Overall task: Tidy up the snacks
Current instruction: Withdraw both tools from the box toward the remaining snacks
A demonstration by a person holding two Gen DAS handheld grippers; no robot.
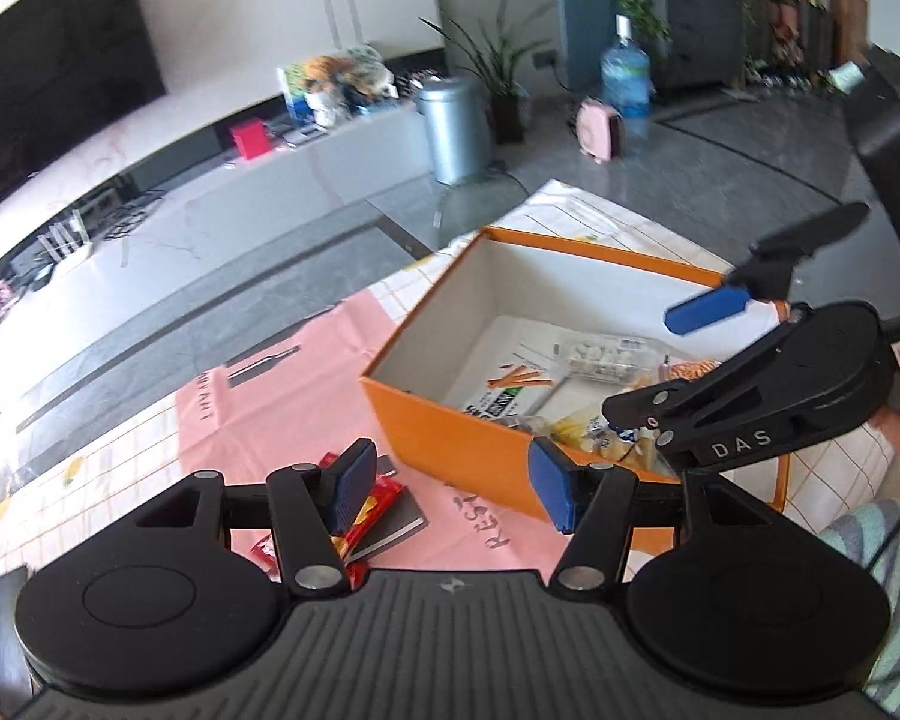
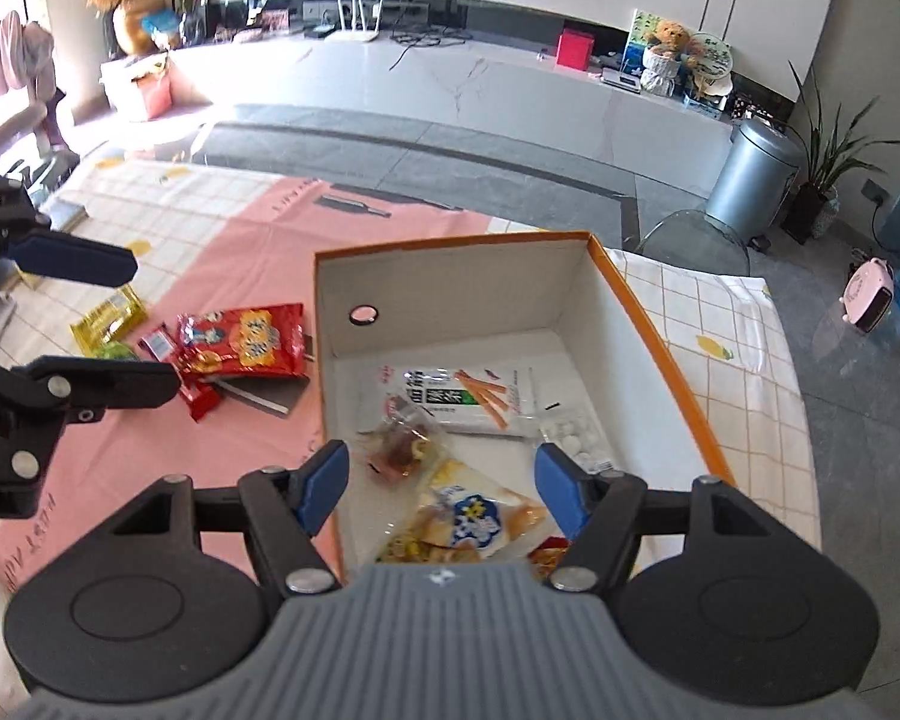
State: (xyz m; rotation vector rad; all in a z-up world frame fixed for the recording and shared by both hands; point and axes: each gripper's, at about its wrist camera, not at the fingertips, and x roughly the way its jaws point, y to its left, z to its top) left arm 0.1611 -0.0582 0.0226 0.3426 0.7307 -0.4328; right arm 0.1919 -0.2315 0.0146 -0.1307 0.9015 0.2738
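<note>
An open orange box stands on the table. Inside lie a white stick-snack packet, a clear pack of white candies, a brownish snack bag and a cracker bag with a blue label. My right gripper is open and empty above the box's near end; it also shows in the left wrist view. My left gripper is open and empty, left of the box, above a red snack packet. On the cloth left of the box lie a large red bag, small red bars and a yellow packet.
A pink and checked cloth covers the table. A dark flat card lies under the red snacks. A grey floor, a steel bin, a water jug and a low TV unit lie beyond the table.
</note>
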